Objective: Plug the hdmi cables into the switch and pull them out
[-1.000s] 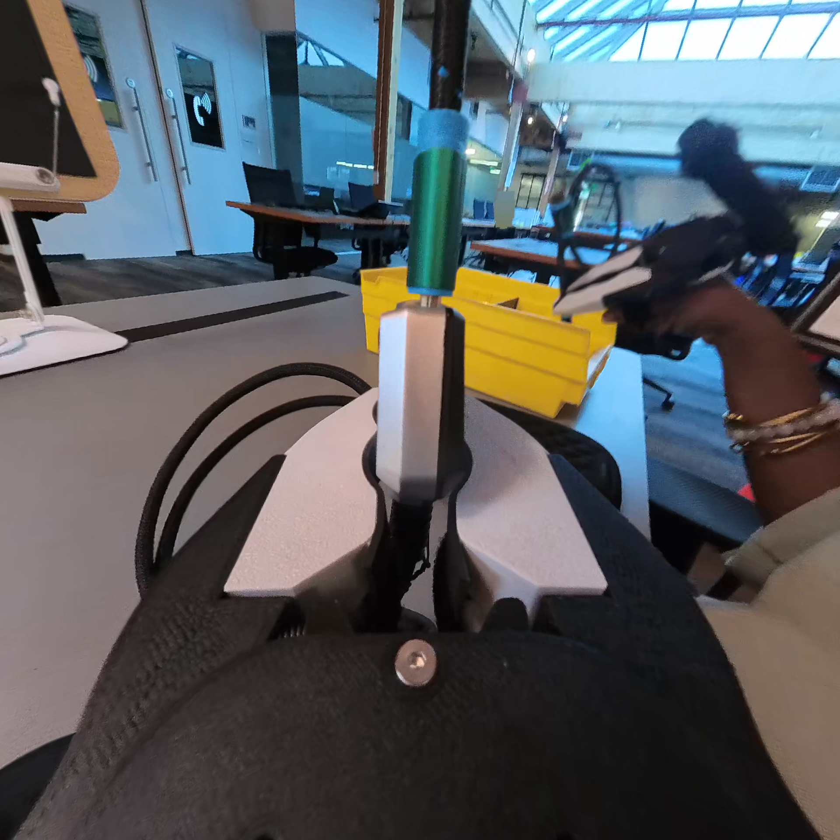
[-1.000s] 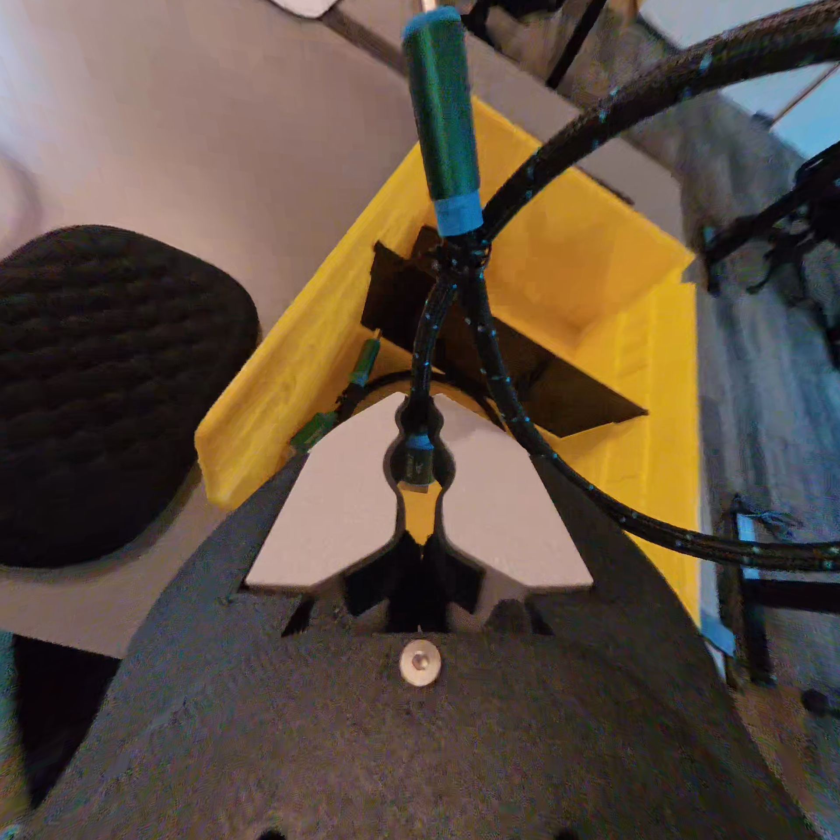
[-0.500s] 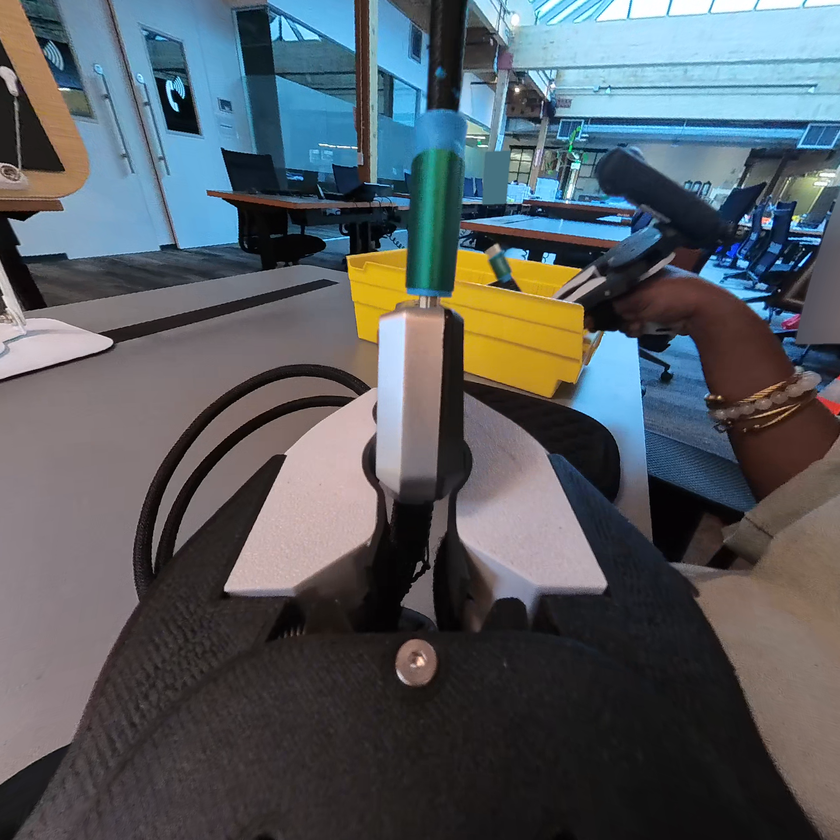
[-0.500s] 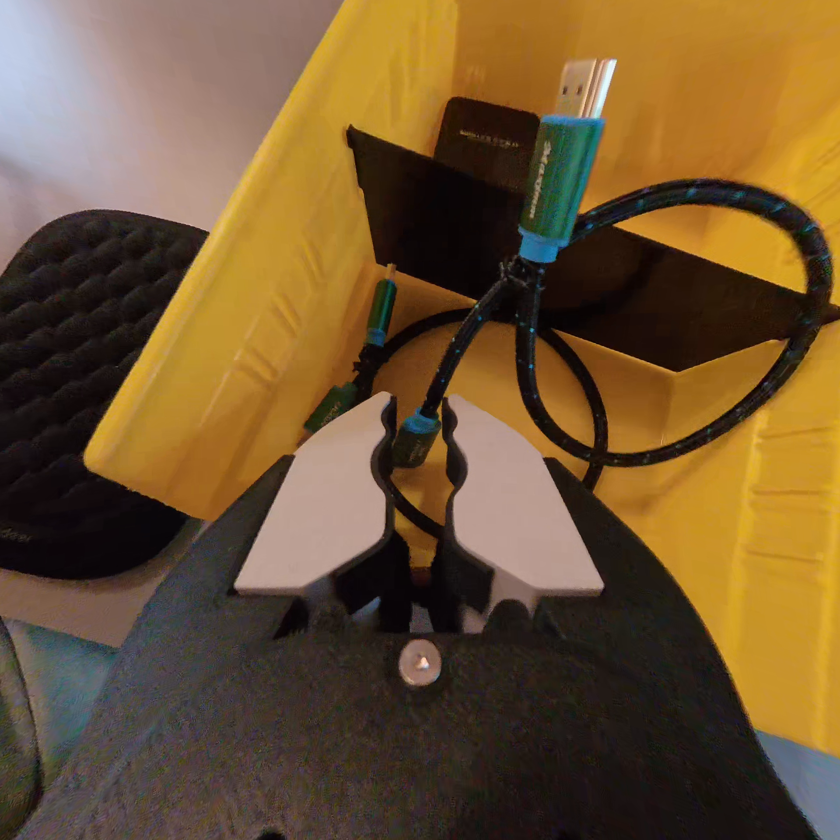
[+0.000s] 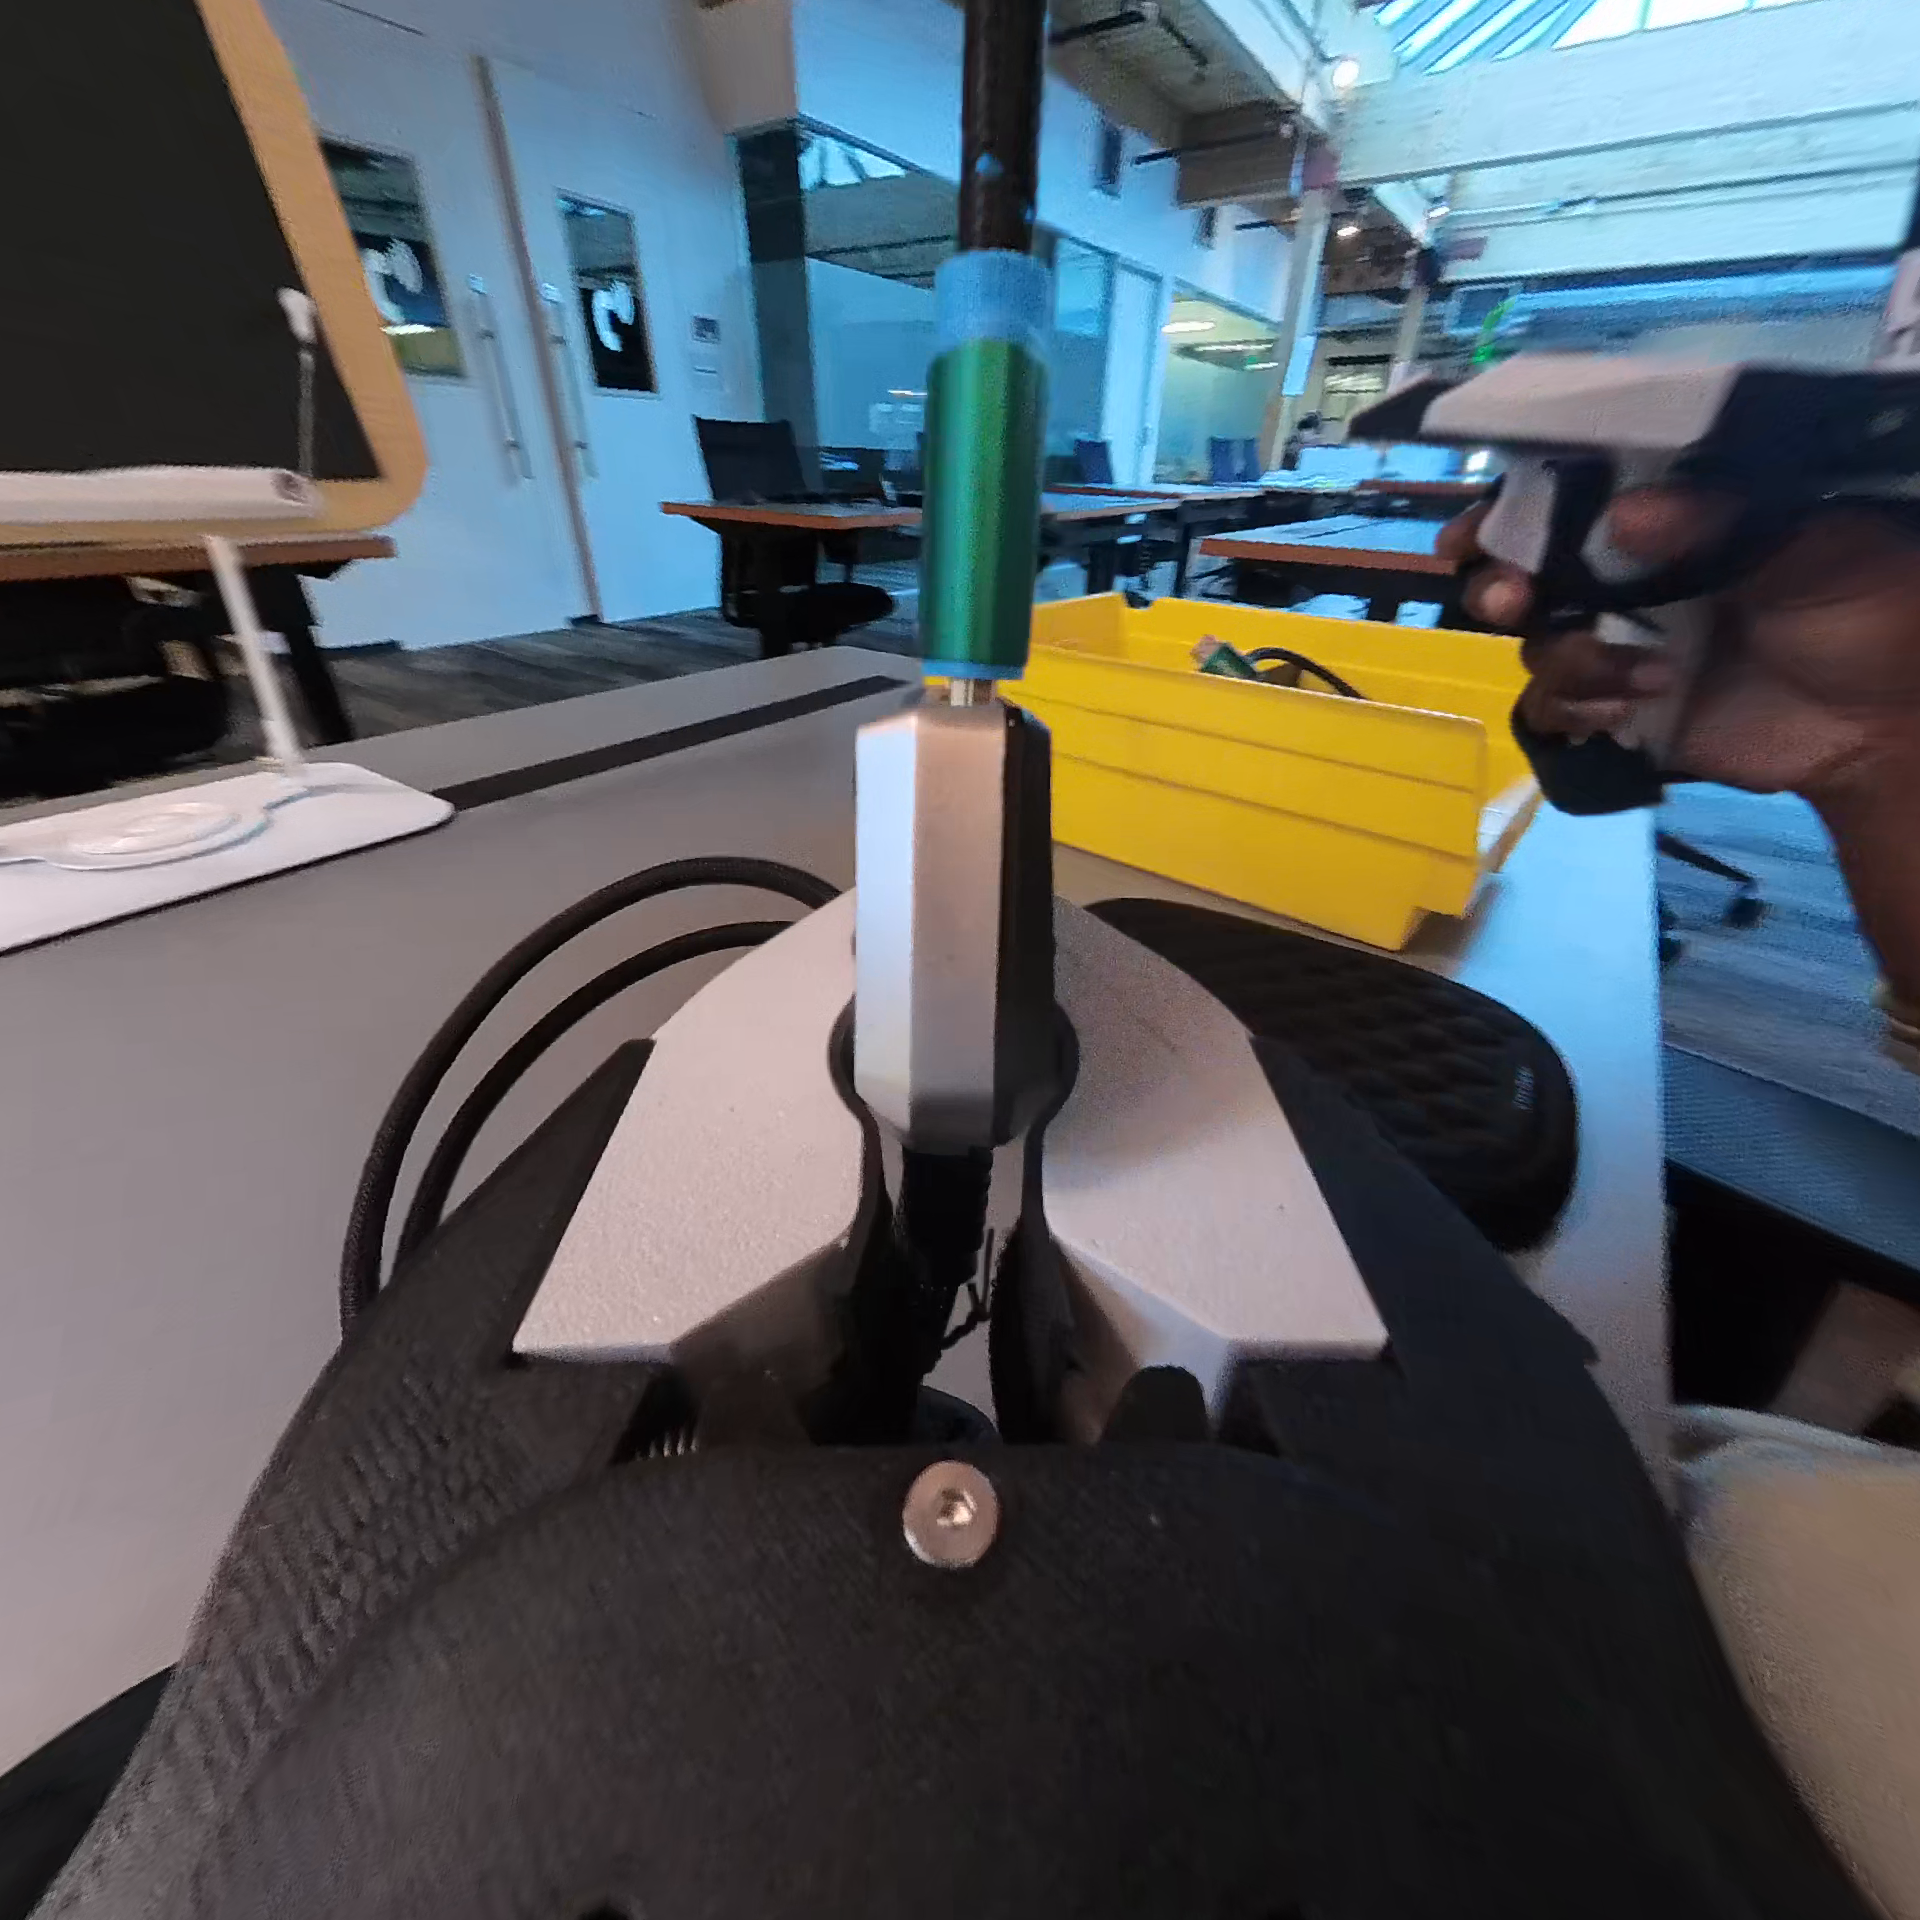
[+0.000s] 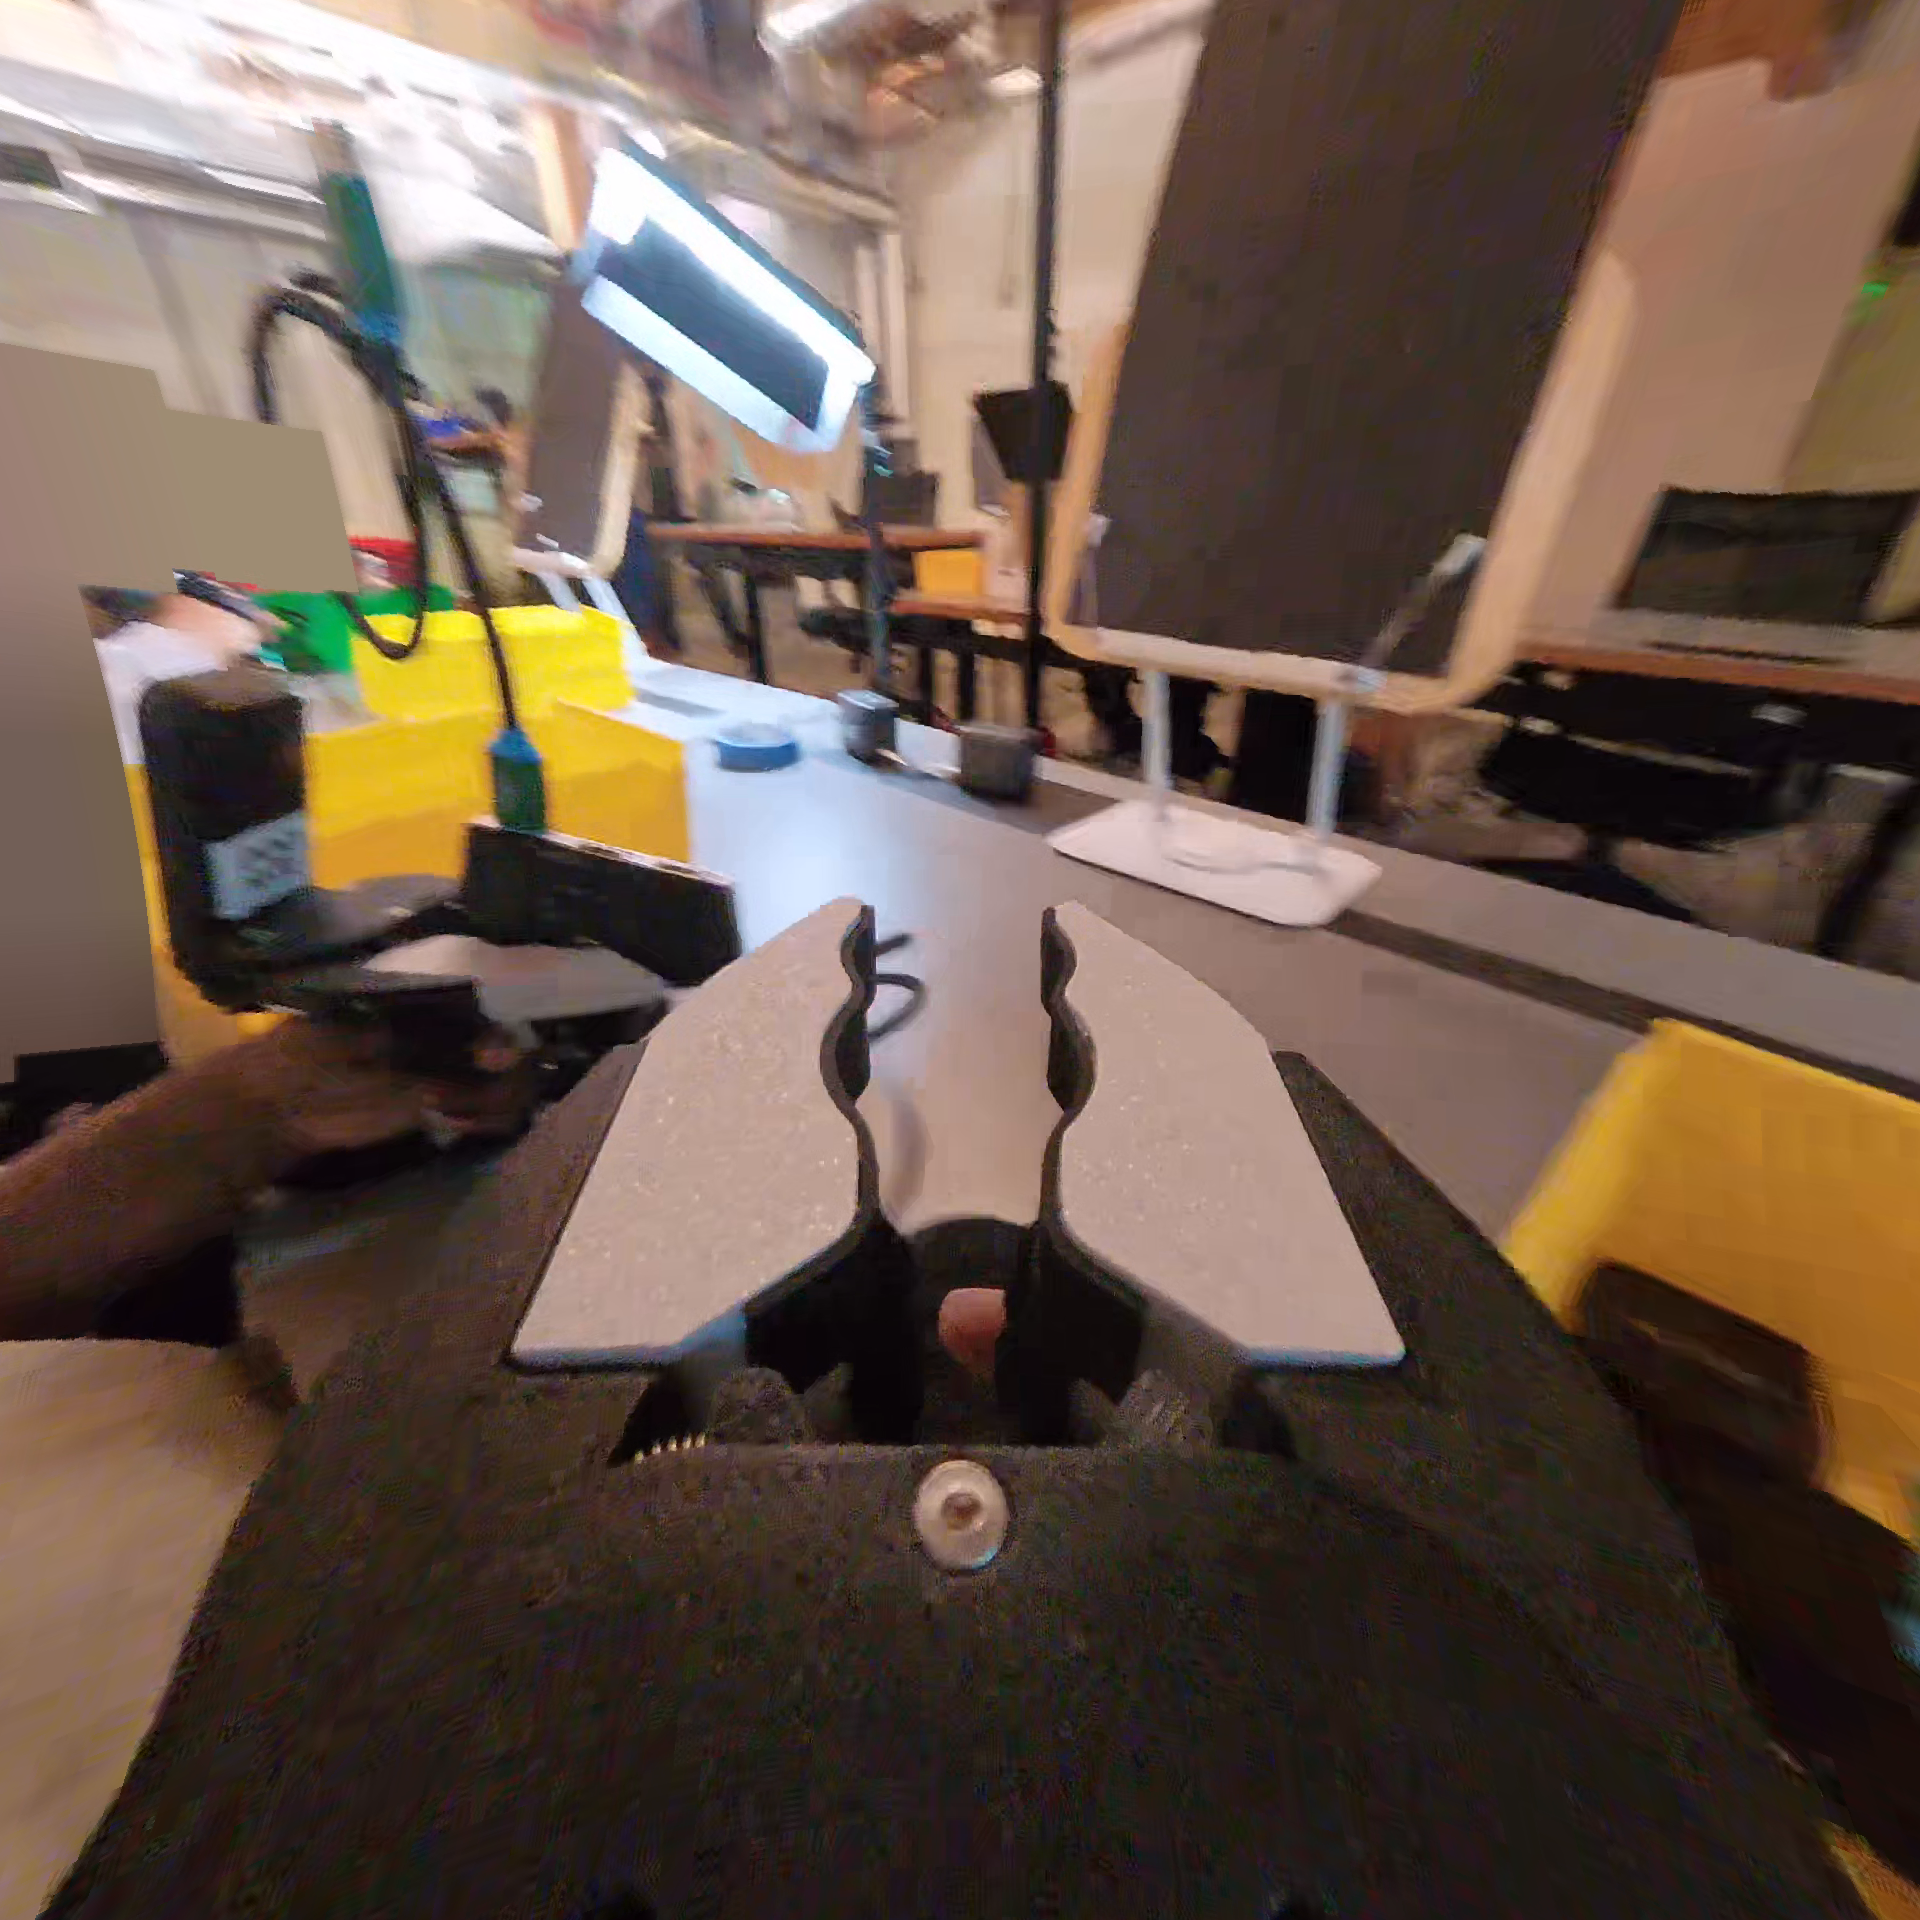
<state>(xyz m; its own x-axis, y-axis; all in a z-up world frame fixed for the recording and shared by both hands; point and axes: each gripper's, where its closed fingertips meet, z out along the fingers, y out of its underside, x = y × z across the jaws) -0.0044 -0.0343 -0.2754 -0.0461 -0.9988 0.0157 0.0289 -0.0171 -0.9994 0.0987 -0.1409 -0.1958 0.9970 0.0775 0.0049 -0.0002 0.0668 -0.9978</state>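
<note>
My left gripper (image 5: 951,1023) is shut on the silver and black switch (image 5: 935,914) and holds it upright above the grey table. A green HDMI plug (image 5: 982,520) sits in the switch's top port, and its black braided cable (image 5: 1000,114) runs up out of view. My right gripper (image 6: 951,925) is open and empty, above the table. In the right wrist view the left gripper (image 6: 436,977) shows at the left with the switch (image 6: 603,904), the plug (image 6: 516,784) and the cable's free green plug (image 6: 358,249) hanging high. Another cable (image 5: 1252,663) lies in the yellow bin (image 5: 1247,790).
A black textured mat (image 5: 1371,1049) lies in front of the bin. A white stand base (image 5: 156,842) with a wood-framed dark panel is at the left. The bin's corner (image 6: 1714,1195) is by my right gripper. More yellow bins (image 6: 582,665) and a blue tape roll (image 6: 758,748) sit farther back. Across from one pair of fingers to the other is roughly 15 centimetres.
My right gripper let go of the cable in the yellow bin, opened, rose out of the bin and turned toward the left gripper. The left gripper still holds the switch.
</note>
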